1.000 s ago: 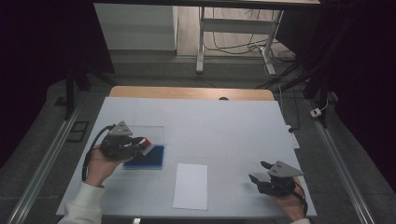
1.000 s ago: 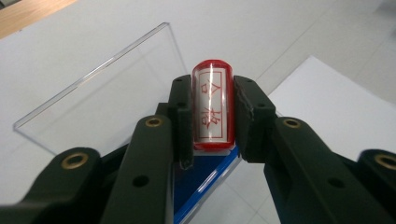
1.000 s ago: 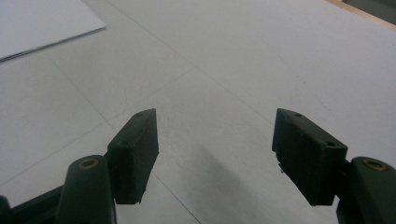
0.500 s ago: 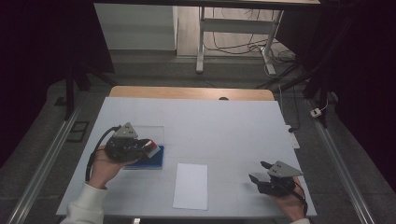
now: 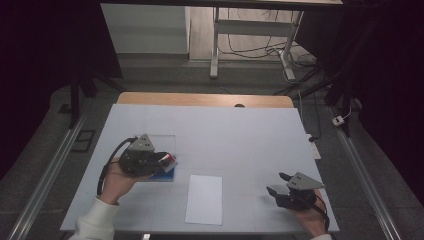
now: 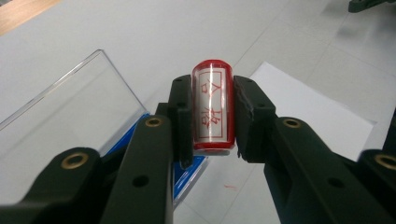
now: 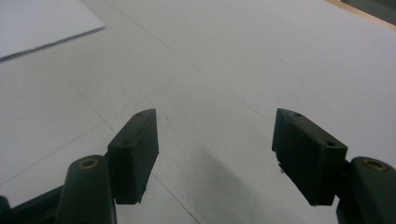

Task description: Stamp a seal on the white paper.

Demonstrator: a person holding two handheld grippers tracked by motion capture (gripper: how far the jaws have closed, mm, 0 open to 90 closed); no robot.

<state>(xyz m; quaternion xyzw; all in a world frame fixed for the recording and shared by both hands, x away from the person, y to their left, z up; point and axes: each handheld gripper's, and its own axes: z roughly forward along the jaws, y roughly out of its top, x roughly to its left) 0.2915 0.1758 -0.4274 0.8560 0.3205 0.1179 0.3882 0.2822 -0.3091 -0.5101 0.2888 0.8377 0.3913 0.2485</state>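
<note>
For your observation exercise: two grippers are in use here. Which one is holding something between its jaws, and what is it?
The left gripper: its jaws clamp a red stamp with red characters. The right gripper has its jaws wide apart over the bare table.

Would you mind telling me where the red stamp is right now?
The red stamp is clamped in the left gripper, at the table's left over the blue ink pad, left of the white paper.

- A red cylindrical stamp (image 6: 213, 105), with a white label bearing red characters, is clamped upright between the jaws of the left gripper (image 6: 211, 116), above the table.
- A blue ink pad (image 5: 164, 173) sits in an open case with a clear lid (image 6: 70, 107) raised, just beneath the stamp.
- A white paper sheet (image 5: 204, 199) lies flat on the table, just beside the case.
</note>
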